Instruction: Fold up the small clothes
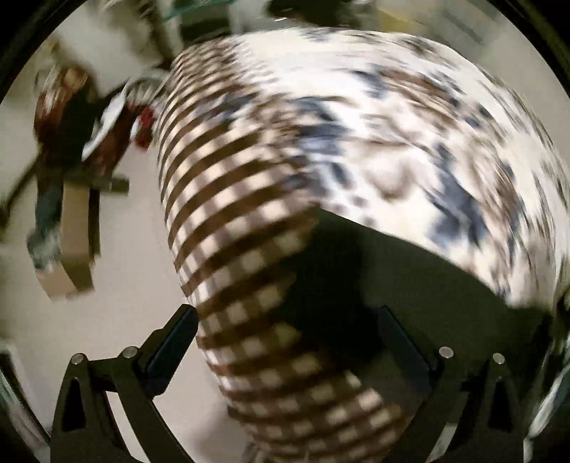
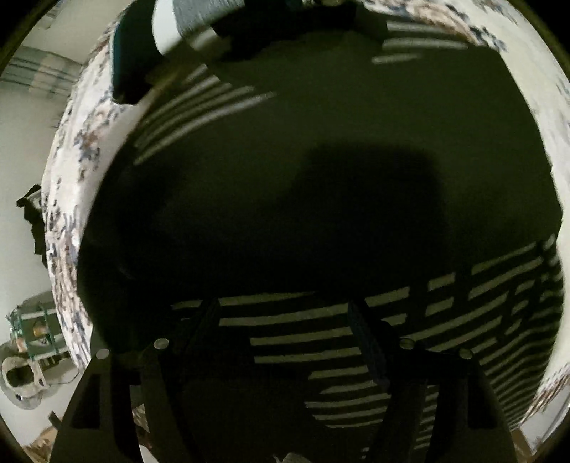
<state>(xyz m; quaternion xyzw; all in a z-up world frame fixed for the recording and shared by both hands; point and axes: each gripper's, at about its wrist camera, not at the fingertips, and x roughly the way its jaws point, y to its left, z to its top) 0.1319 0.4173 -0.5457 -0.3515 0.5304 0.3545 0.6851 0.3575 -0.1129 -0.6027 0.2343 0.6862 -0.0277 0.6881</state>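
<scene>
Nearest the left wrist camera, the left gripper (image 1: 285, 331) stands with its jaws wide apart, and a band of brown checked cloth (image 1: 249, 285) runs between them without either pad pressing on it, so nothing is gripped. To the right of that band lies a dark green garment (image 1: 409, 270), and behind both, farther off, spreads the white sheet with blue and brown blotches (image 1: 409, 117) that covers the worktop. The whole view is smeared with motion, and the clutter on the floor at far left (image 1: 71, 160) is too blurred to name. In the right wrist view, the right gripper (image 2: 285, 338) is nearest, its jaws apart and empty, hanging just over the striped panel (image 2: 320, 331) of the dark green garment, which fills nearly the whole picture and lies flat on the patterned sheet; more stripes show at the far left edge. A person's sleeve (image 2: 171, 32) reaches in at the top. The risk I see is that the left jaws close on the checked cloth instead of the garment's edge, because the two overlap right there; a fold started that way would likely drag both pieces and rumple the garment.
</scene>
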